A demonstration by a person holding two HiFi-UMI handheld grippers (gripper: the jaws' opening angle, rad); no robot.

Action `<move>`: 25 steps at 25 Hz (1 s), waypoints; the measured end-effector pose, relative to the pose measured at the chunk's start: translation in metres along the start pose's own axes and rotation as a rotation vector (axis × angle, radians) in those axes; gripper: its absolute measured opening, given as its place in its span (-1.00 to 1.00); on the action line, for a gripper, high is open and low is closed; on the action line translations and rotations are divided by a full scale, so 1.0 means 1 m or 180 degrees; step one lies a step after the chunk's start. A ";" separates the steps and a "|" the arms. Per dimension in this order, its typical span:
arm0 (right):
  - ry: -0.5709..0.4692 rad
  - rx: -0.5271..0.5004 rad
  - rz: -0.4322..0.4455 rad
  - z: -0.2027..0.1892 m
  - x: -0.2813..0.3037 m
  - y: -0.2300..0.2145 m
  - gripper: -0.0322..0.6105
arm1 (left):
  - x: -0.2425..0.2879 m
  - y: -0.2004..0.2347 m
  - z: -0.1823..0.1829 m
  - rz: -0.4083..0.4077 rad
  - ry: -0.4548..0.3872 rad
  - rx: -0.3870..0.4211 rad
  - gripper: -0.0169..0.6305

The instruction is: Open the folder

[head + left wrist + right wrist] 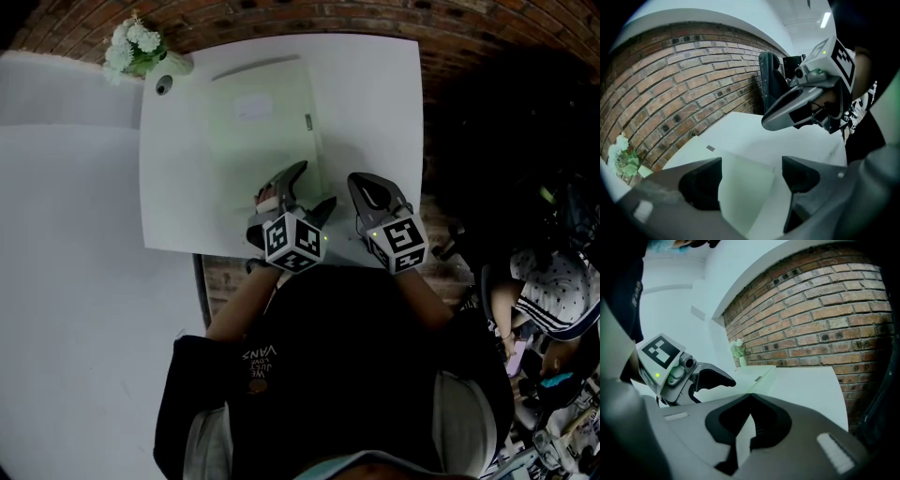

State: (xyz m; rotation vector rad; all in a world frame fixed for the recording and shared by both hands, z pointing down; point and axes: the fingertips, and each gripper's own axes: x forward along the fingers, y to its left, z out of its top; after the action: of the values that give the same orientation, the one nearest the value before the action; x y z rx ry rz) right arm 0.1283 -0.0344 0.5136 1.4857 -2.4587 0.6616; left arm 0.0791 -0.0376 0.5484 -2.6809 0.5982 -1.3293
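Folder is lying closed on the table, upper centre of frame. Left gripper, spread, is straddling its near corner; right gripper is sitting pressed together, empty. Pinching only the top cover seems wise.

My left gripper and right gripper are grey and black; each bears 1 black-and-white marker cube. I'm wearing a black T-shirt with pale lettering.

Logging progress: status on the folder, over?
Left tongs open over folder near edge. Right tongs shut, empty. Folder closed, flat on table. Plant far corner, no obstruction.
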 end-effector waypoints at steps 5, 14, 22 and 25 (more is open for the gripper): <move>-0.0020 0.0012 -0.0016 0.000 -0.002 0.002 -0.90 | -0.003 0.004 -0.003 0.0097 0.0026 0.0047 0.28; -0.0021 0.0010 -0.0017 -0.001 -0.003 0.006 -0.90 | -0.011 0.017 -0.006 0.0253 0.0002 0.0086 0.28; 0.0023 -0.0008 -0.0015 -0.003 -0.002 0.008 -0.90 | -0.027 0.023 -0.003 0.0331 -0.0198 0.0018 0.28; -0.0005 -0.0026 -0.0004 0.000 -0.001 0.010 -0.90 | -0.037 0.026 -0.001 0.0415 -0.0284 -0.0016 0.28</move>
State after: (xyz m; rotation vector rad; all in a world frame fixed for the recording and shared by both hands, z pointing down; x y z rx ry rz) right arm 0.1196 -0.0300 0.5100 1.4853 -2.4585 0.6498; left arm 0.0503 -0.0469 0.5149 -2.6374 0.7525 -1.1706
